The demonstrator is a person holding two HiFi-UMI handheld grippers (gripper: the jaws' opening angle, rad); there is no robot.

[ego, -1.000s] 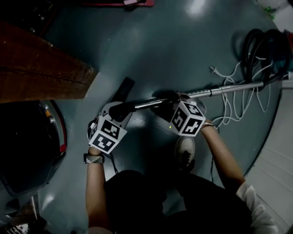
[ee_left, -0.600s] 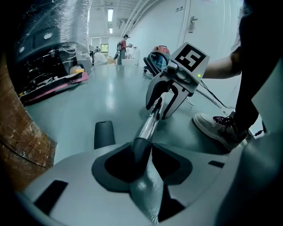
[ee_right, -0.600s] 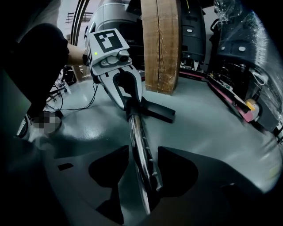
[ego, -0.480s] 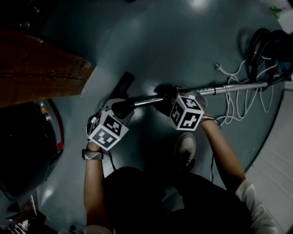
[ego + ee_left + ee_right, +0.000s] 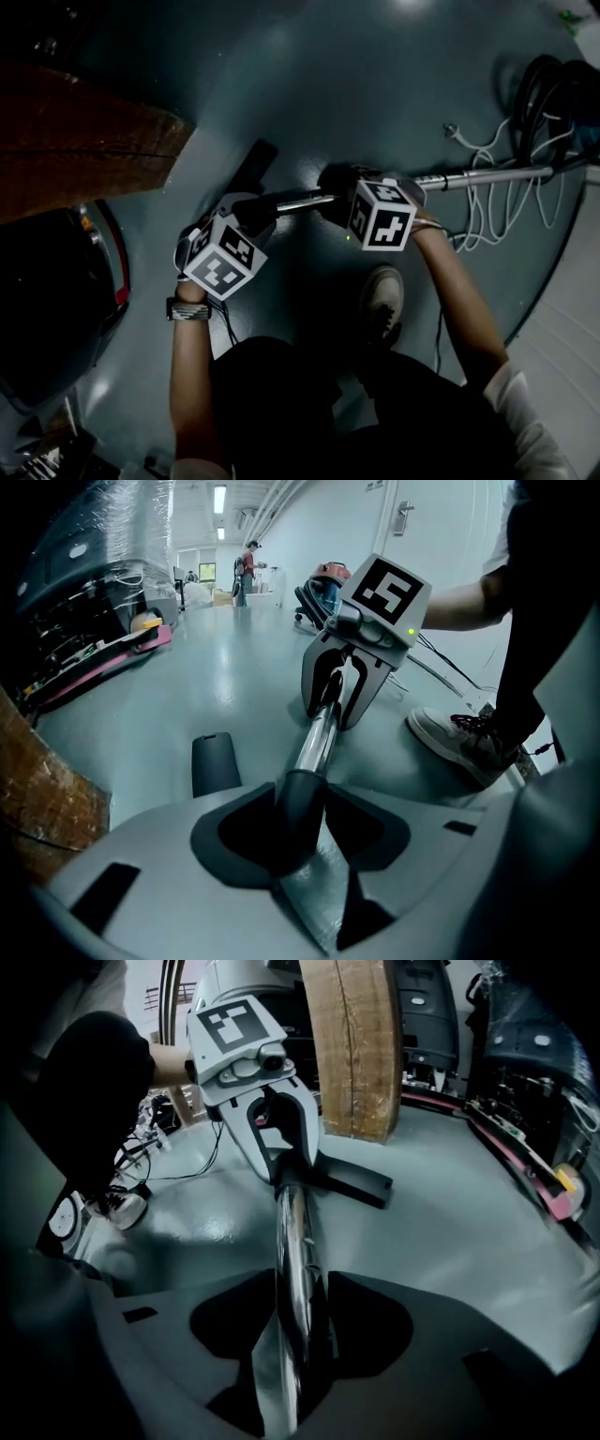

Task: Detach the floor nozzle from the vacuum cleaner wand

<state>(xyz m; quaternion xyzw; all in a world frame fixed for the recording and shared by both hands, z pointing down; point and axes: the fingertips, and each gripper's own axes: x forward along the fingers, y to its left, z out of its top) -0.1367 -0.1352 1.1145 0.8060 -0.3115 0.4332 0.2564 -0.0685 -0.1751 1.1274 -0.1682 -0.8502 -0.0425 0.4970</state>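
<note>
The chrome wand [image 5: 469, 177] runs level above the floor from the right to a dark neck at the left. From that neck the black floor nozzle [image 5: 251, 169] lies on the floor toward the upper left. My left gripper [image 5: 251, 214] straddles the dark neck [image 5: 295, 808]; its jaws are opening, and a sliver of floor shows beside the neck. My right gripper [image 5: 342, 202] is shut on the wand [image 5: 295, 1241] a short way to the right. Each gripper view shows the other gripper: the right gripper [image 5: 347, 682], and the left gripper [image 5: 281, 1152] with the nozzle [image 5: 361, 1182] behind it.
A thick wooden slab [image 5: 75, 141] stands at the upper left near the nozzle. A dark machine [image 5: 56, 300] sits at the left. Coiled black hose [image 5: 539, 94] and white cable [image 5: 478, 216] lie at the right. The person's shoe [image 5: 380, 300] is on the floor below the wand.
Both grippers have sunk a little toward the floor together with the wand, and both marker cubes have tipped slightly.
</note>
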